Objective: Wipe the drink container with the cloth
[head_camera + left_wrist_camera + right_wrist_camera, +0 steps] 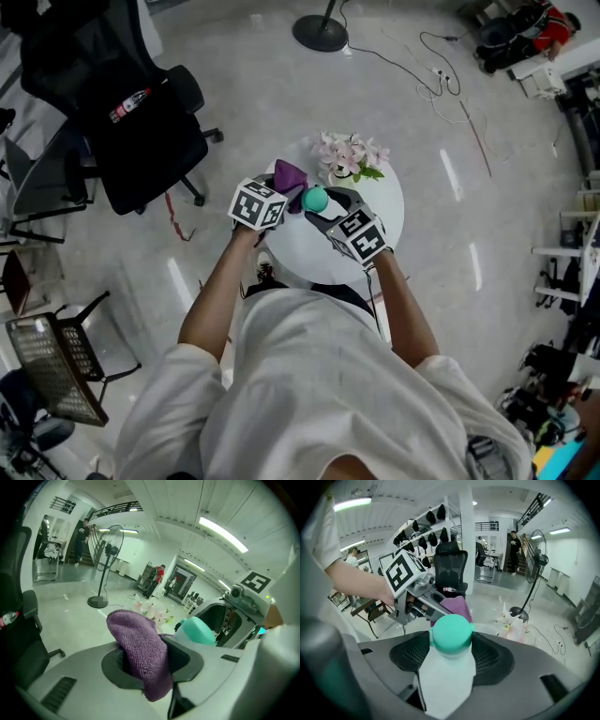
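- My right hand-held gripper (450,654) clamps the teal-capped bottle (447,679) above the table (314,255), cap outward for wiping.
- My left hand-held gripper (151,663) pinches the purple cloth (138,641), its free end beside that cap, perhaps touching.

One round white table (394,220) bears one bunch of pale pink flowers (349,155) at its far edge. Over its left edge are two grippers, each with one marker cube. The left gripper (150,660) grips one purple cloth (140,653), and the right gripper (450,656) grips one white drink bottle (447,677) with one teal cap. On the floor stand one black office chair (141,141), one mesh-backed chair (56,361) and one pedestal fan (321,33).
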